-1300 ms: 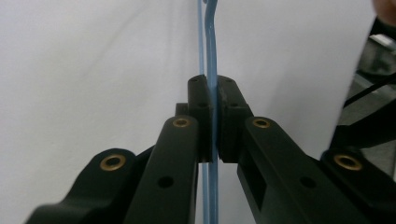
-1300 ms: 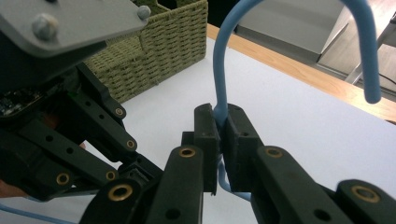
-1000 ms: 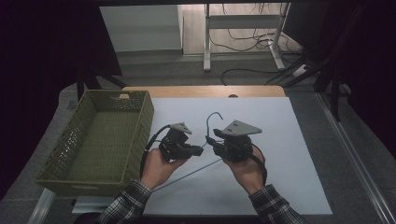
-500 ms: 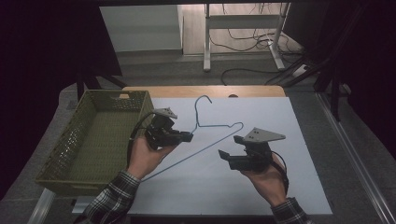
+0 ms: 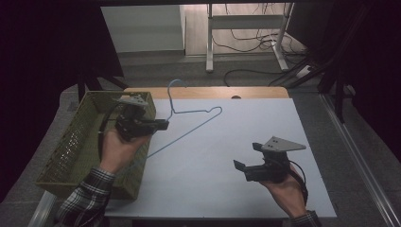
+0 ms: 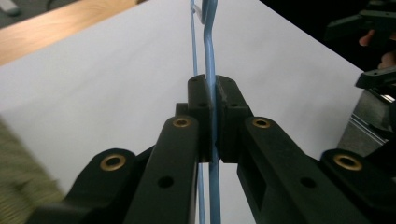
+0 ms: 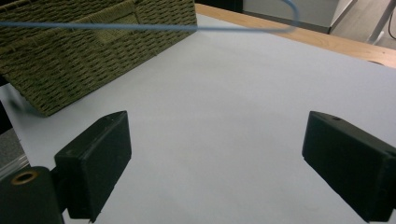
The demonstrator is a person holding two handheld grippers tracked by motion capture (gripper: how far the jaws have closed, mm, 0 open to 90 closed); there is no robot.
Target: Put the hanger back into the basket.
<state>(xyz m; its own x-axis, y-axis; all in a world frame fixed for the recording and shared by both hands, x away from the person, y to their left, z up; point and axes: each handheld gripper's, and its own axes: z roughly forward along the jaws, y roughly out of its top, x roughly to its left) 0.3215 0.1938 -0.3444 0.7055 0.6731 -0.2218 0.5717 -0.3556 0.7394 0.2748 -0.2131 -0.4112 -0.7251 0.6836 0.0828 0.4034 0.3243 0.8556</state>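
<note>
**Hanger clamped in my left jaws, right jaws apart**

My left gripper (image 5: 163,124) has its jaws clamped on the wire of the blue hanger (image 5: 191,127); in the left gripper view the wire (image 6: 211,107) runs straight up between the two pads, pinched tight. The hanger hangs in the air over the left part of the white table (image 5: 236,142), its hook toward the far edge and one long side slanting down toward the near left. Just left of my left hand sits the woven basket (image 5: 71,146), at the table's left edge.

My right gripper (image 5: 246,158) is at the near right, well apart from the hanger. Its jaws have just been opening and now stand wide apart with nothing between them, just bare table below.
</note>
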